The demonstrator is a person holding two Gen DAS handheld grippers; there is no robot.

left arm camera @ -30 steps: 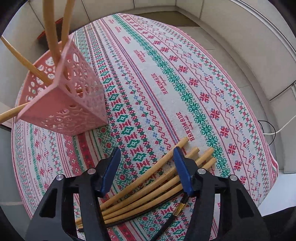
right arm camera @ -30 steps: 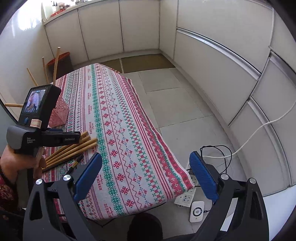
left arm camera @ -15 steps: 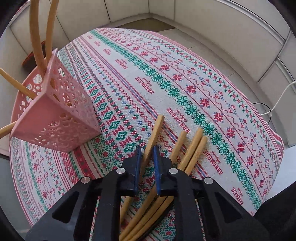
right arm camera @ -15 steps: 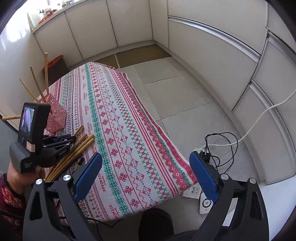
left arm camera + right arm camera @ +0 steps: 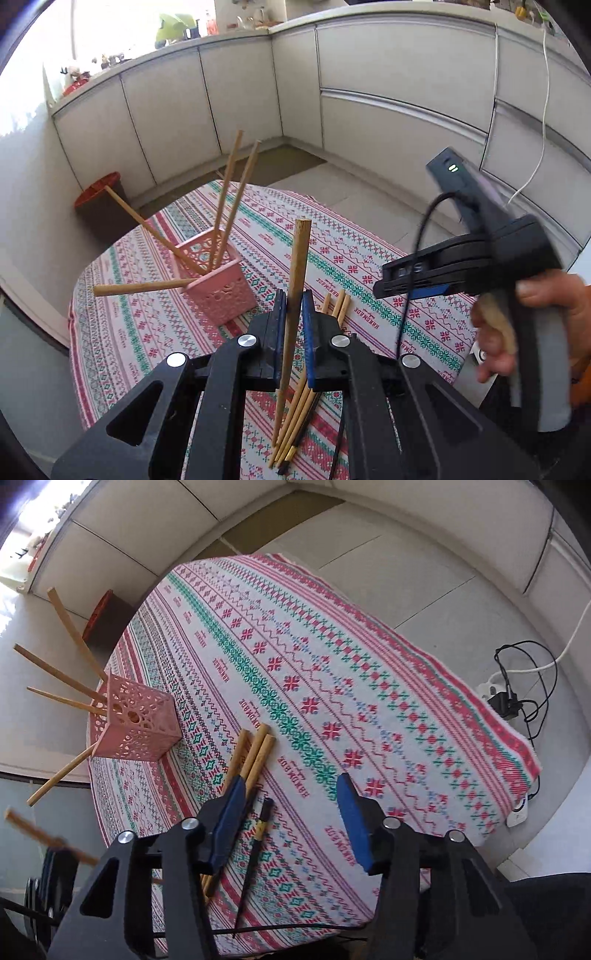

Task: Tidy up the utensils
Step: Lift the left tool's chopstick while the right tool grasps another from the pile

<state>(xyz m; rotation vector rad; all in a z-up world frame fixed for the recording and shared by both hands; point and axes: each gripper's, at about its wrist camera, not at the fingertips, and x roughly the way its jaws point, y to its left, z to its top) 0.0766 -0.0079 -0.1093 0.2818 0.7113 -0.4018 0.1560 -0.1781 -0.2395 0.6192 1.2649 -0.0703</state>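
Pale bamboo chopstick [image 5: 295,291] is clamped between the narrow-set jaws of the left gripper [image 5: 293,325], lifted clear of the table and standing near upright, thick end up. The pink perforated plastic holder [image 5: 218,284] already carries several chopsticks [image 5: 236,192], which splay out at loose angles. Progress judged partial: three bamboo chopsticks [image 5: 255,753] lie bundled on the woven patterned tablecloth [image 5: 332,686], with a dark lacquered chopstick [image 5: 255,845] beside them, thin and tapered with a gold band. These remain to be moved. The right gripper [image 5: 291,819] hovers above this group, jaws wide and holding nothing. The holder's openwork walls look rigid; the sticks are smooth, slender and likely to roll or pivot in a grip.
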